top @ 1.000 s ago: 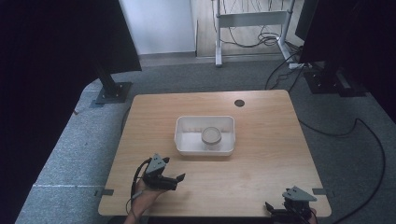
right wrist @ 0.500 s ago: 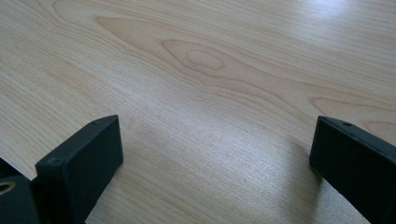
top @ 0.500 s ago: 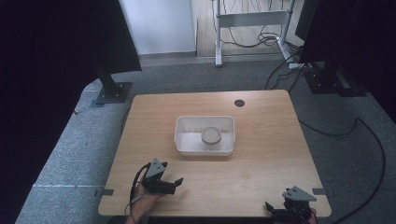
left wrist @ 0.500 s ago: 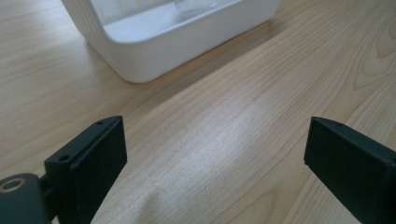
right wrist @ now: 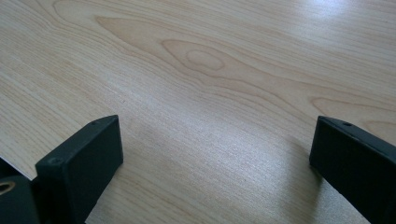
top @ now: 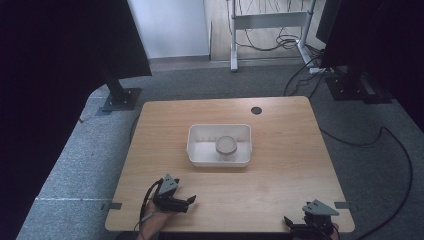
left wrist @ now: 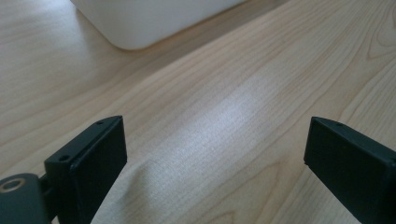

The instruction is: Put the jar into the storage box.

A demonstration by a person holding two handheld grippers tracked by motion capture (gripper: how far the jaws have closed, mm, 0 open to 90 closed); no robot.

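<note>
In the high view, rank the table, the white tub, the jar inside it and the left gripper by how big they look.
1. Table
2. White tub
3. Left gripper and jar: they look alike, and the gripper sits nearer the camera, so no ranking between them.

A light wooden desk [top: 280, 190] with rounded corners stands on grey carpet [top: 85, 165], a small round cable hole [top: 256, 110] near its far edge. Daylight gives a soft sheen on the wood grain. To the far left a black panel [top: 75, 45] rises from a flat metal foot [top: 119, 99]; a matching dark panel [top: 380, 35] stands at the far right. Behind, a white wall [top: 170, 27] meets a pale floor where a white metal frame [top: 267, 22] stands amid loose black cables [top: 280, 37]. Another cable [top: 395, 145] trails over the carpet at right.
</note>
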